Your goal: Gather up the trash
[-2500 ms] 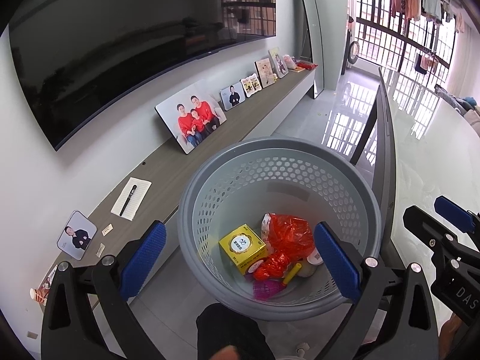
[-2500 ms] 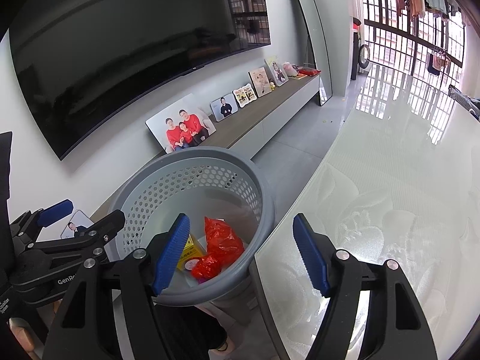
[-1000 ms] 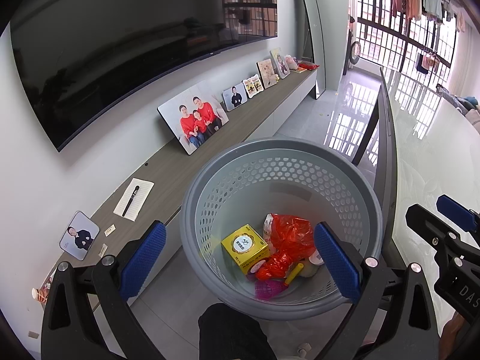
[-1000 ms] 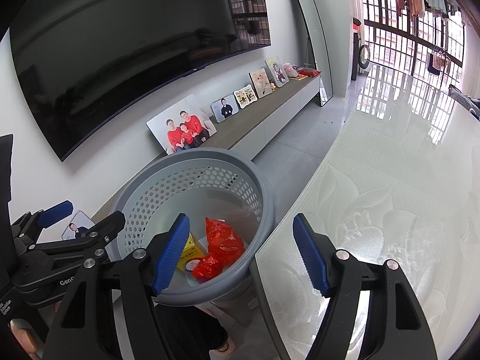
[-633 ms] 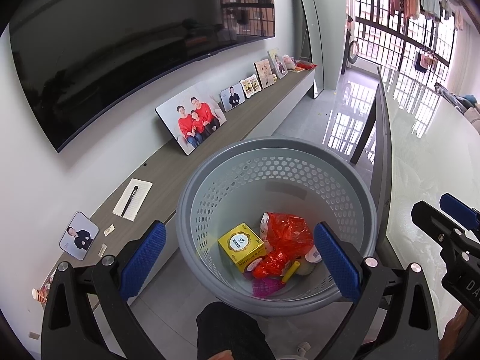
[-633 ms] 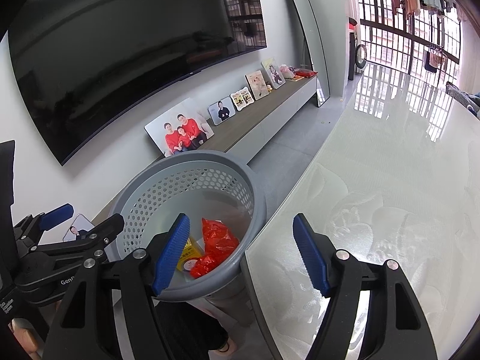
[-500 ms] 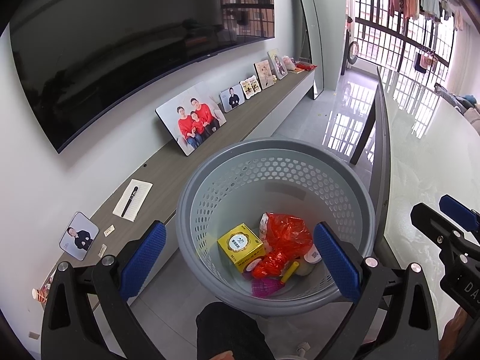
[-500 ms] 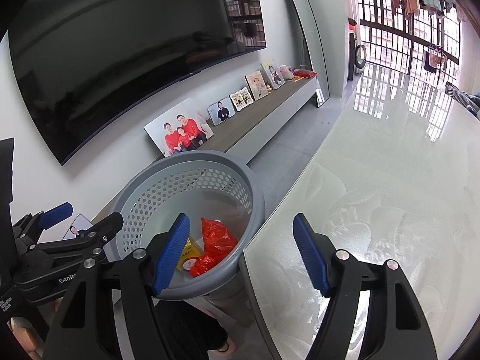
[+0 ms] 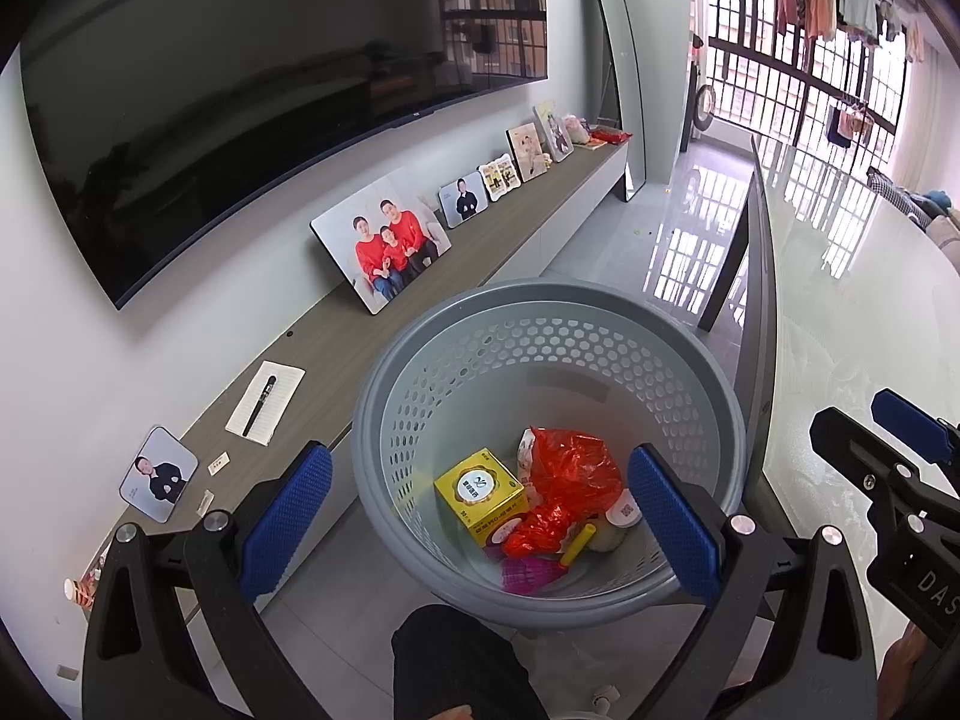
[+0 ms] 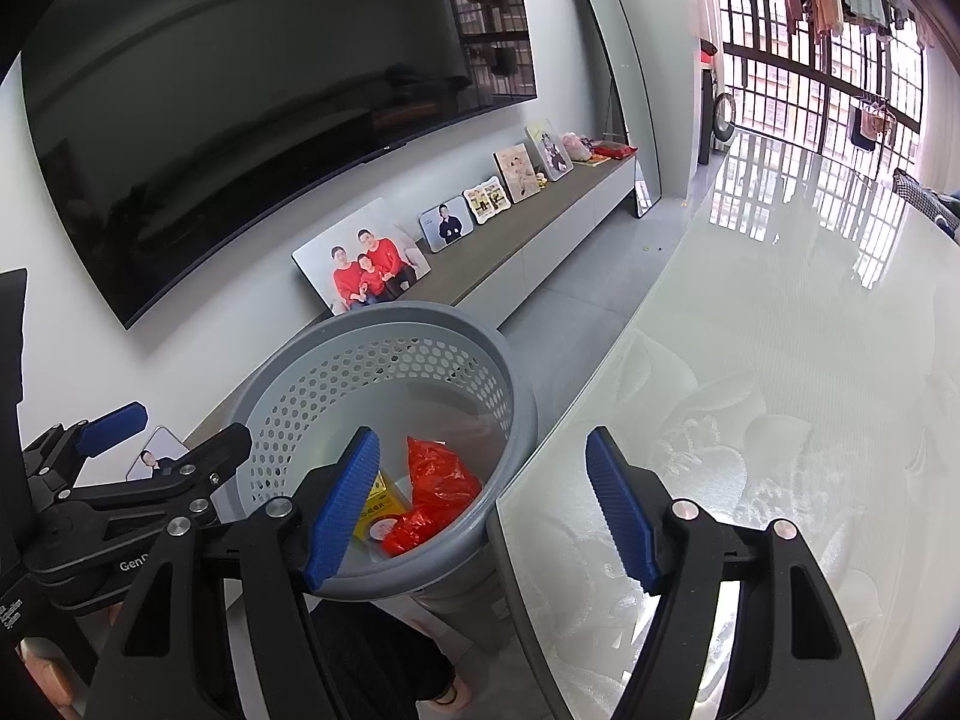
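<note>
Below both cameras, a round grey plastic basket with a honeycomb-perforated wall (image 9: pixel 543 360) is standing upright on the grey floor, its open mouth facing up and its long axis running vertical, just beside the edge of a glossy white glass-topped table (image 10: pixel 780 390) that is lying at its 3 o'clock in the left wrist view. Inside it, the collected rubbish is sitting on the bottom: a yellow square carton with a round white label (image 9: pixel 480 489) is lying flat at about 8 o'clock of the floor, a crumpled red plastic bag (image 9: pixel 570 480) is resting against it toward the centre, a small yellow stick (image 9: pixel 579 545) is slanting from 7 to 1 o'clock beside a round white lid (image 9: pixel 624 510), and a pink crinkled wrapper (image 9: pixel 528 575) is lying at 6 o'clock. The left gripper (image 9: pixel 480 525) is hovering above the basket with its blue-padded jaws spread wide and nothing between them. The right gripper (image 10: pixel 480 510) is pointing down over the seam between basket rim and table edge, its blue ridged jaws likewise standing apart and gripping nothing. At 10 o'clock, a long grey-brown wall console (image 9: pixel 336 354) is carrying a large family photo panel (image 9: pixel 384 243), smaller framed pictures, and a white notepad with a black pen (image 9: pixel 264 402), under a dark curved wall screen (image 9: pixel 240 90).
</note>
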`<state>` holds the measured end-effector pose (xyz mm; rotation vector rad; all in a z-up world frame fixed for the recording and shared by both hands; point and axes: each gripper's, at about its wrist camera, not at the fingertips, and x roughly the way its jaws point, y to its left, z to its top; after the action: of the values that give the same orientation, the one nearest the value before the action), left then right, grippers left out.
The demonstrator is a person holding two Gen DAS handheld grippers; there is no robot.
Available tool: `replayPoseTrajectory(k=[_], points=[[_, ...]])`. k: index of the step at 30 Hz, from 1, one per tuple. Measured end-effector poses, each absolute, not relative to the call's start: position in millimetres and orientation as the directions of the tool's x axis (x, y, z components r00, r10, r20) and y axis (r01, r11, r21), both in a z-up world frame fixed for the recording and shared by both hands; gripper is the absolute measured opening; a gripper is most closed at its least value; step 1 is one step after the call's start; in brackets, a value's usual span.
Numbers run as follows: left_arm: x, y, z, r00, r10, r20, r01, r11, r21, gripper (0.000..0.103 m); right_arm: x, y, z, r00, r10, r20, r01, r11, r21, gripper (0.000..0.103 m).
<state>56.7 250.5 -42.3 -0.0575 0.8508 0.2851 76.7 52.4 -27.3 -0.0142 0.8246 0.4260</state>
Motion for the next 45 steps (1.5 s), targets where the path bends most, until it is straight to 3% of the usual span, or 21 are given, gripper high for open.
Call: replayPoseTrajectory(k=[45], points=[[54.7,259.7,-42.9,0.623,0.23,-0.747,-0.286,0.957,0.056,0.097,77.3,63.0,-31.5,0.589,0.371,-0.718,-0.39,0.908,0.149,0.068]])
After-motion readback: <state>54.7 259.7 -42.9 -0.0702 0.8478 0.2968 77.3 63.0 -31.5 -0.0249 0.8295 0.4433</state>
